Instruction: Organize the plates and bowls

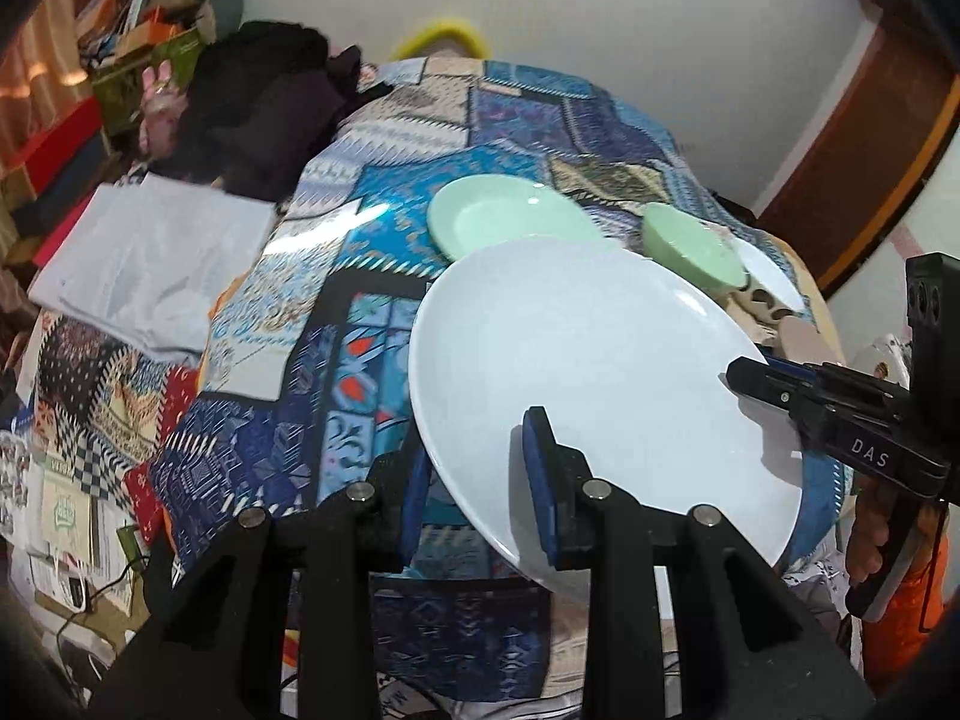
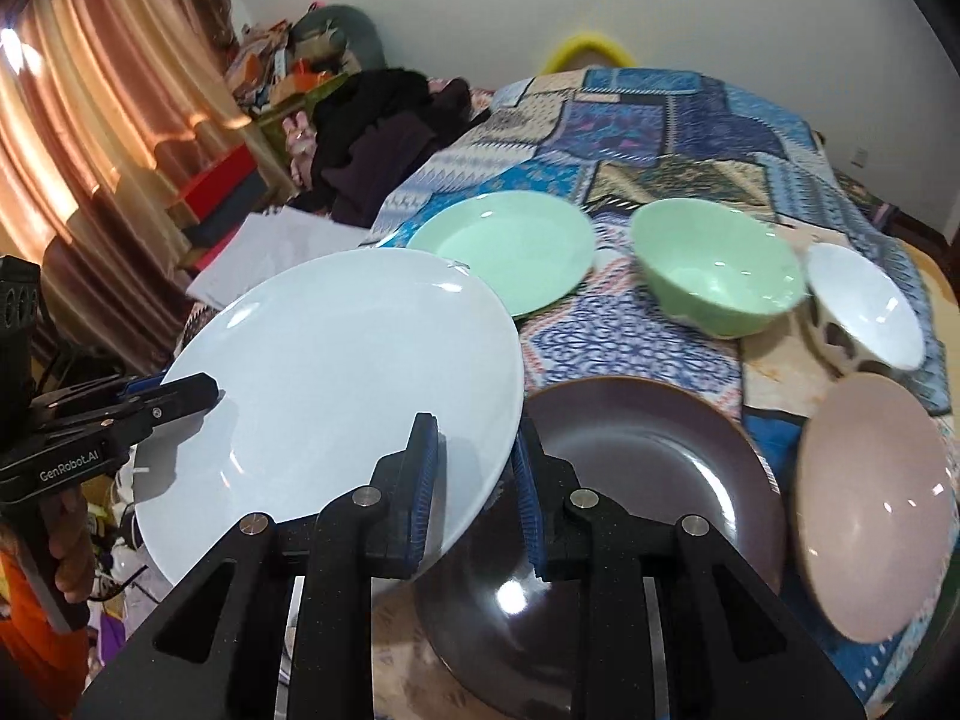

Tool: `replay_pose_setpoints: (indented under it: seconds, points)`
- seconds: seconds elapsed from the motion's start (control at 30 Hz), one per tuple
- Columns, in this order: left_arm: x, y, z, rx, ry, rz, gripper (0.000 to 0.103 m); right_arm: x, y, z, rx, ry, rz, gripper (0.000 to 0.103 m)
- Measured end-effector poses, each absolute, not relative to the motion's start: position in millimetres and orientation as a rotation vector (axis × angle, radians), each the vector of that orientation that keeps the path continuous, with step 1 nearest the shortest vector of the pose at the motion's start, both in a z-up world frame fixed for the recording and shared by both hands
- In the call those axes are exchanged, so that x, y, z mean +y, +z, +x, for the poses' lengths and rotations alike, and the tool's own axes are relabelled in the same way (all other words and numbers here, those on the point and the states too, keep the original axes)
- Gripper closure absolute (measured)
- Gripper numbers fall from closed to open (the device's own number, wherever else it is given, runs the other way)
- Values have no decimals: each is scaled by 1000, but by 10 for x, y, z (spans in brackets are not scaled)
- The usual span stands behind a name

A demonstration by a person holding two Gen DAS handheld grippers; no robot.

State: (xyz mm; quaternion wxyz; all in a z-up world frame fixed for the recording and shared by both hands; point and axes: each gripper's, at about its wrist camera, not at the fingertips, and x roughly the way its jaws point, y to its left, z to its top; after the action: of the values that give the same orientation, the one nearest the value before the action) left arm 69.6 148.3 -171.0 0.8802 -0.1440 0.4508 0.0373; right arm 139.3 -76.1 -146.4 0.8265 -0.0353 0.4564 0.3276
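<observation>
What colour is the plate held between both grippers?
Pale blue-white, plain, no pattern. The plate shows best in the right wrist view.

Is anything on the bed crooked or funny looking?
Yes. The white plate isn't lying flat: it hangs tilted in the air, pinched at opposite edges by the left gripper and right gripper. The pink bowl also leans on its side near the bed's edge. Nothing looks broken or spilled.
</observation>
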Motion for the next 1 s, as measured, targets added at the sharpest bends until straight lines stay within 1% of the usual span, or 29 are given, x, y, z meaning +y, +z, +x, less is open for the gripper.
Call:
replay_pose_setpoints:
  seconds: [0.17,0.43,0.67,1.0]
  points:
    - [1218,-1585,741,920,35,-263,73,-1016,-1411,1345,950,659,-49,80]
    - [856,-1542,838,925,-31,-225,73,-1433,-1425,1289,952,595,-5,80]
    - [555,-1648,969,963,-78,-203,73,-1688,-1560,1258,986,555,29,80]
    - [325,-1892,1141,1032,-111,-178,73,-1879,-1795,1287,1045,519,66,80]
